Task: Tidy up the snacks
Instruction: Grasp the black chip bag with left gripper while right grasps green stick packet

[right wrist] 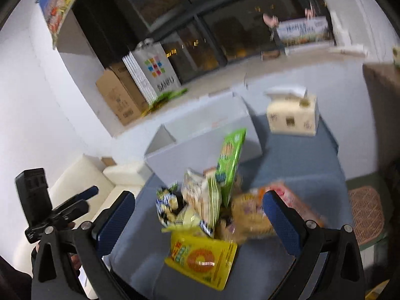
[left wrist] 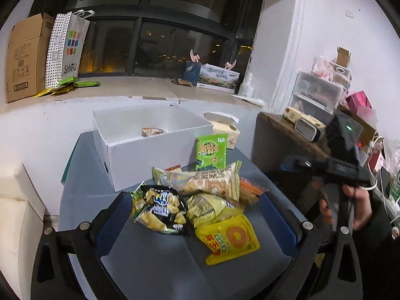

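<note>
A lived-in home room — cream sofa (right wrist: 82,175), tissue box (right wrist: 292,115), shopping bag (left wrist: 67,47) on the windowsill.

"SANFU" printed on white paper bag (left wrist: 72,47) on windowsill; snack packet lettering too small, blurred to read.

Each gripper, left gripper (left wrist: 195,215) and right gripper (right wrist: 198,221), has black angular frames, silver round screws and dark-blue textured fingers (left wrist: 113,215), with bare skin on the right hand (left wrist: 350,210) beside a dark sleeve.
</note>
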`<move>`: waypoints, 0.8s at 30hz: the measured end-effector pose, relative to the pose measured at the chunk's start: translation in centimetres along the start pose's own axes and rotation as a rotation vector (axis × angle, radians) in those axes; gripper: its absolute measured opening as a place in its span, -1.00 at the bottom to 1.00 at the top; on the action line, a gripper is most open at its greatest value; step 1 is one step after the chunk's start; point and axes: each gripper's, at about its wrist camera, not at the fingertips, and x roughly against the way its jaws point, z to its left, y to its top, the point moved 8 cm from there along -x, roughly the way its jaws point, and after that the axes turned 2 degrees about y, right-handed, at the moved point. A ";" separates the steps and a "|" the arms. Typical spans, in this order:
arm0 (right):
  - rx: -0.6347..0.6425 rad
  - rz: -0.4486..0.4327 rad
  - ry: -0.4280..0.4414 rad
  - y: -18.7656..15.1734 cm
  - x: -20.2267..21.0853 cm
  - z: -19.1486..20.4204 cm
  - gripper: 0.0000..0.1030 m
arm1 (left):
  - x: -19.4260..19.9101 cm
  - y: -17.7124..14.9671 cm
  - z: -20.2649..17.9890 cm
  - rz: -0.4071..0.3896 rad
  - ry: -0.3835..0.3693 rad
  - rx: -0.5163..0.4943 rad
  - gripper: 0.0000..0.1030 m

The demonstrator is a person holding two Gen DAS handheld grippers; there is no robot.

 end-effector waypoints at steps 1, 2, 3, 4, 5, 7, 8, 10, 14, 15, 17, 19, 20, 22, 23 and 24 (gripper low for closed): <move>-0.002 0.007 0.003 0.0 -0.5 -0.2 1.00 | 0.1 -0.2 0.1 0.005 -0.001 0.004 1.00; -0.006 0.016 0.011 0.0 -1.0 -0.4 1.00 | 0.1 -0.4 0.2 0.008 -0.005 0.013 1.00; -0.014 0.026 0.012 0.3 -1.8 -0.8 1.00 | 0.1 -0.6 0.3 0.012 -0.016 0.023 1.00; -0.021 0.031 0.017 0.6 -2.4 -1.1 1.00 | 0.1 -0.7 0.4 0.017 -0.020 0.027 1.00; -0.027 0.043 0.027 0.9 -3.1 -1.3 1.00 | 0.1 -0.8 0.6 0.022 -0.018 0.030 1.00; -0.048 0.063 0.031 1.8 -5.0 -2.2 1.00 | 0.1 -1.1 1.0 0.027 -0.013 0.040 1.00; -0.053 0.079 0.036 2.2 -6.1 -2.5 1.00 | 0.0 -1.2 1.1 0.031 -0.013 0.044 1.00; -0.071 0.110 0.025 3.1 -8.4 -3.5 1.00 | -0.2 -1.6 1.6 0.041 -0.015 0.063 1.00; -0.123 0.180 0.027 4.2 -13.0 -5.5 1.00 | -0.7 -2.8 2.5 0.068 -0.010 0.085 1.00; -0.135 0.194 0.029 4.2 -13.7 -5.9 1.00 | -0.9 -3.1 2.8 0.076 -0.009 0.094 1.00; -0.162 0.227 0.053 4.2 -15.4 -6.3 0.85 | -1.3 -3.7 3.4 0.091 -0.009 0.114 1.00; -0.152 0.267 0.039 3.8 -16.8 -6.3 -0.38 | -1.9 -4.3 3.9 0.106 -0.008 0.135 1.00; -0.145 0.275 0.025 3.7 -17.2 -6.2 -0.78 | -2.1 -4.5 4.1 0.113 -0.011 0.145 1.00; -0.124 0.258 0.036 3.8 -17.1 -5.4 -0.75 | -2.8 -5.0 4.5 0.132 -0.017 0.166 1.00; -0.108 0.249 0.030 3.9 -17.0 -5.1 -0.75 | -3.2 -5.2 4.8 0.142 -0.016 0.175 1.00; -0.082 0.230 0.023 4.2 -16.6 -4.6 -0.75 | -3.7 -5.4 5.0 0.152 -0.014 0.182 1.00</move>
